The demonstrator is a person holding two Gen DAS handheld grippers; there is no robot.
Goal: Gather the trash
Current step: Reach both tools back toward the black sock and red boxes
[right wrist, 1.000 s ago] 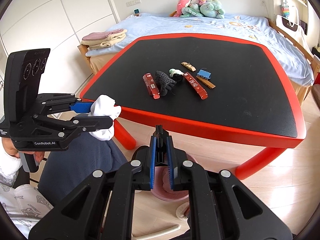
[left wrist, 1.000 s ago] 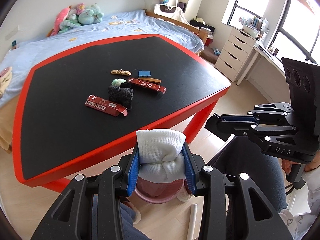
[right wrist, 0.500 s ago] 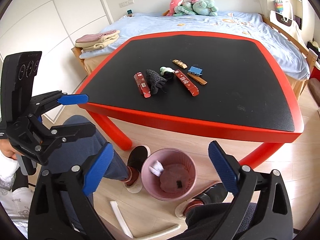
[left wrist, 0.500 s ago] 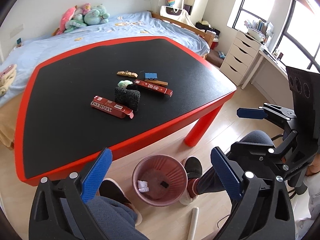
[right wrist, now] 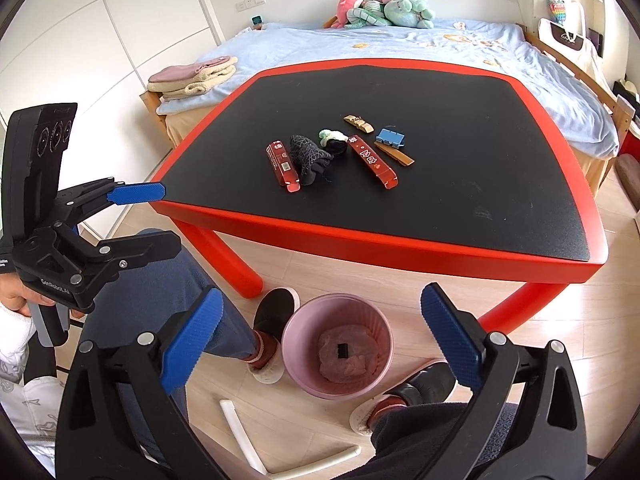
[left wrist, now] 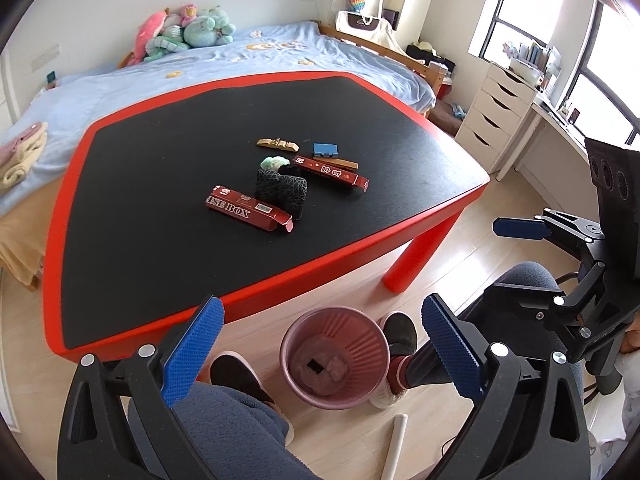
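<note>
Left wrist view: both claws, left claw (left wrist: 320,348) and right claw (right wrist: 320,340), wide, empty, above ribbed round pink bin (left wrist: 335,360).

The lower bodies of the left gripper (left wrist: 320,344) and right gripper (right wrist: 318,340) are being cut off by the bottom edges of their own views. Part of the pink bin's (left wrist: 335,360) near rim is being hidden by the left gripper's frame. What is lying in the bin beyond a small dark square is being left too blurred to tell. The print on the far red box (left wrist: 330,171) is being rendered too small to read. The near red box's (left wrist: 249,208) lettering is being partly cut short. The person's feet are being partly covered by the gripper fingers (right wrist: 192,338).
</note>
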